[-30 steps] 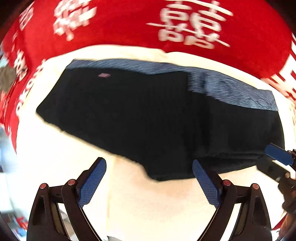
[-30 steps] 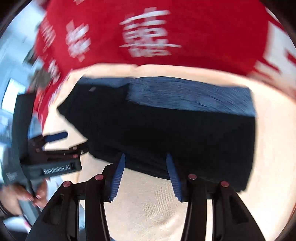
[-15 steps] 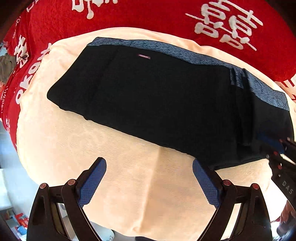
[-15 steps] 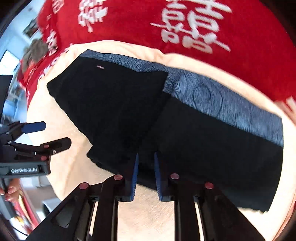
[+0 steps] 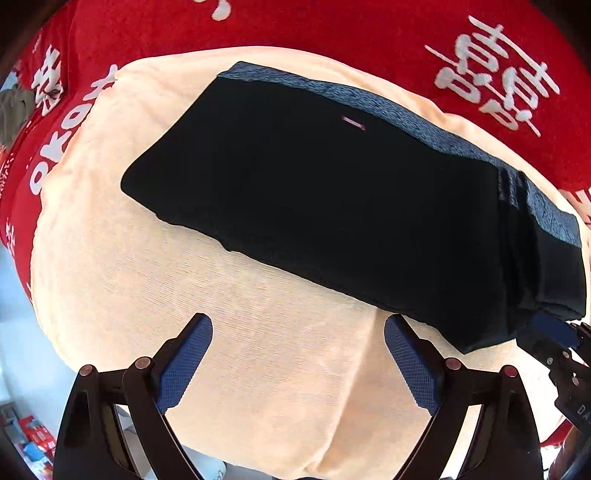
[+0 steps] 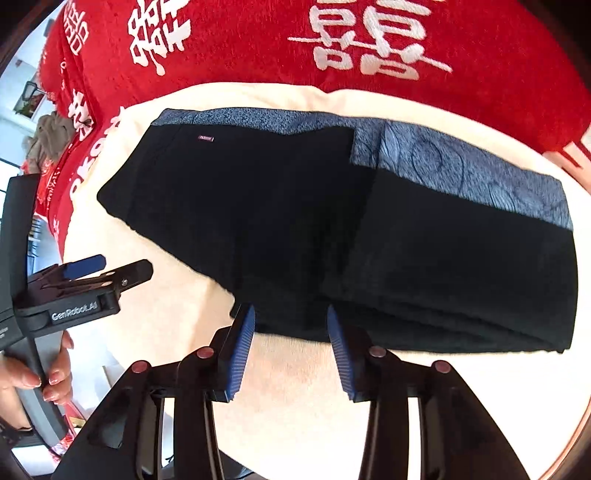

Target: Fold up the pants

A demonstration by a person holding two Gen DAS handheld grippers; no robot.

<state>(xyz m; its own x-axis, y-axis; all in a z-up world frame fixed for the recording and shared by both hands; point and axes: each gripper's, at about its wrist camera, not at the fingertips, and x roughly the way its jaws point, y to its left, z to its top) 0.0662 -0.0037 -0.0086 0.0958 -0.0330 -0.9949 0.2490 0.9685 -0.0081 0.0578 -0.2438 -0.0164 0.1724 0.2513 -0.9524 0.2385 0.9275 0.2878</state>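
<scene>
change: right gripper (image 6: 291,347) was pinched on the near hem 0.5 s ago, now parted and empty, so that fold looks set | left gripper (image 5: 297,363) wide, empty, drawn back | pants (image 6: 332,229) lie folded just ahead of the right fingertips, well ahead of the left | surface: cream towel (image 5: 258,332) over red blanket (image 6: 480,55) | room: clutter far left

Matt black knit pants (image 5: 332,206) lie on a fuzzy cream towel (image 5: 258,332) over plush red cloth (image 5: 332,33).
</scene>
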